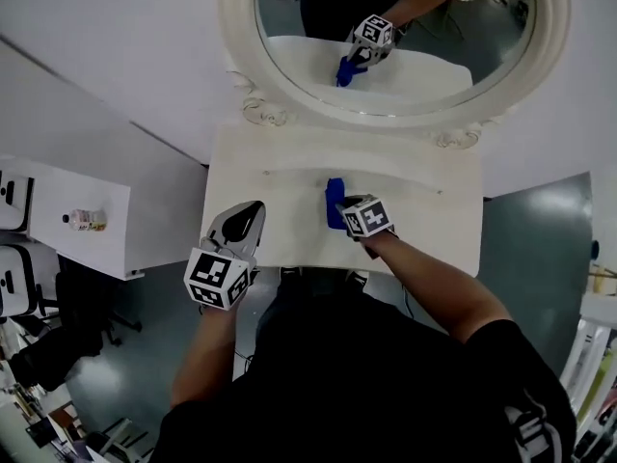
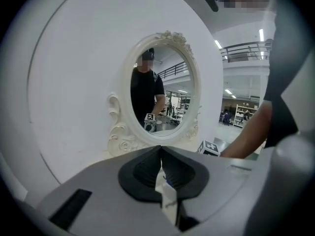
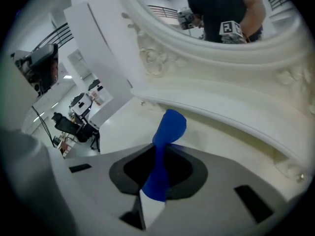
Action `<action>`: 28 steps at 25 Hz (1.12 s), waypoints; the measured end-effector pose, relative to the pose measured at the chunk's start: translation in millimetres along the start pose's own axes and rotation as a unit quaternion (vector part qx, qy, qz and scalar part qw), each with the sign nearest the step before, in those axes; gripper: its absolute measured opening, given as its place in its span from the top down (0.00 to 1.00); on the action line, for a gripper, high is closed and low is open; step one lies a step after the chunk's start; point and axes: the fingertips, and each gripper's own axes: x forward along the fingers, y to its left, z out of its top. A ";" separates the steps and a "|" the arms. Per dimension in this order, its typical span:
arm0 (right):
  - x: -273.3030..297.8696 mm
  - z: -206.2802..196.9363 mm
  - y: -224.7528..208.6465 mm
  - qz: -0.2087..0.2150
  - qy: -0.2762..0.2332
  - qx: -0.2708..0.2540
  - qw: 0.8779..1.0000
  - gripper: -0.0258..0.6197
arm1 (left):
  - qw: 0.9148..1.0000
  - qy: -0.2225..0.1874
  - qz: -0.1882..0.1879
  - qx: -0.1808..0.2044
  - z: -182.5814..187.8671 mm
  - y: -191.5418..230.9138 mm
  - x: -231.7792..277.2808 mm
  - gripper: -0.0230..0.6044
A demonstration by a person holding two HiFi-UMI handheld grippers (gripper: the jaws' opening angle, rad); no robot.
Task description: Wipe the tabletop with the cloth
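The head view's top edge cuts off the mirror point(image 1: 236, 27). The right gripper point(image 1: 347, 210) hides part of the cloth point(image 1: 334, 197). At middle left, the label on the bottle point(image 1: 87, 220) is too small to read.

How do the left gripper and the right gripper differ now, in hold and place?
The right gripper is shut on the blue cloth; the left gripper holds nothing. The right gripper is over the middle of the tabletop, the left gripper at its front edge. Both are shut.
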 end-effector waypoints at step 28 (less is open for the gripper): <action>231.7 47.2 308.6 0.113 0.108 -0.057 0.986 0.89 | 0.987 0.027 0.146 -0.063 -91.3 165.6 -203.9 0.95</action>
